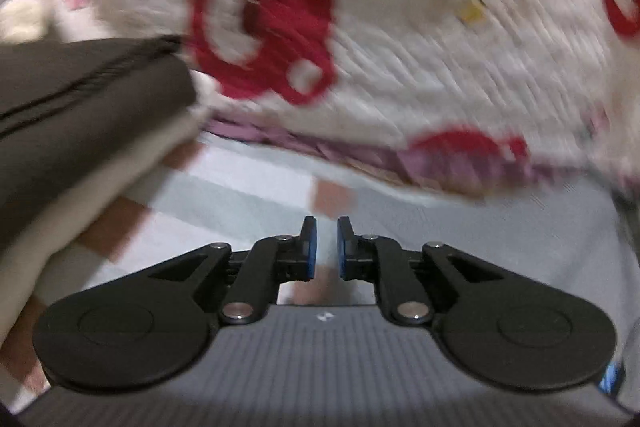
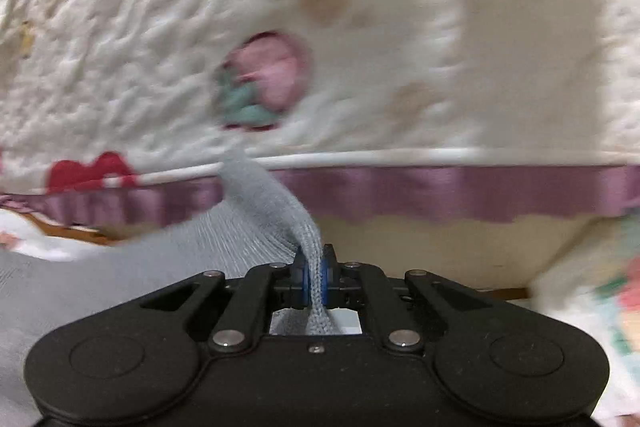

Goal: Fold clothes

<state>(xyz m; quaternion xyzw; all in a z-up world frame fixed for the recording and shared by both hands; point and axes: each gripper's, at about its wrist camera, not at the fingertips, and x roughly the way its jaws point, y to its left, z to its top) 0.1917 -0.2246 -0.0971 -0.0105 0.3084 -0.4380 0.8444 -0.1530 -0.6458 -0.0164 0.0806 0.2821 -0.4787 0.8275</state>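
A light grey knitted garment spreads to the left below my right gripper, which is shut on a bunched strip of its ribbed edge. In the left wrist view the same pale grey fabric lies flat under my left gripper. That gripper's jaws stand a narrow gap apart with nothing between the blue pads. The view is blurred by motion.
A cream quilt with red bear prints and a purple frill fills the background of both views. A folded stack of dark brown and cream clothes sits at the left. A checked sheet lies beneath.
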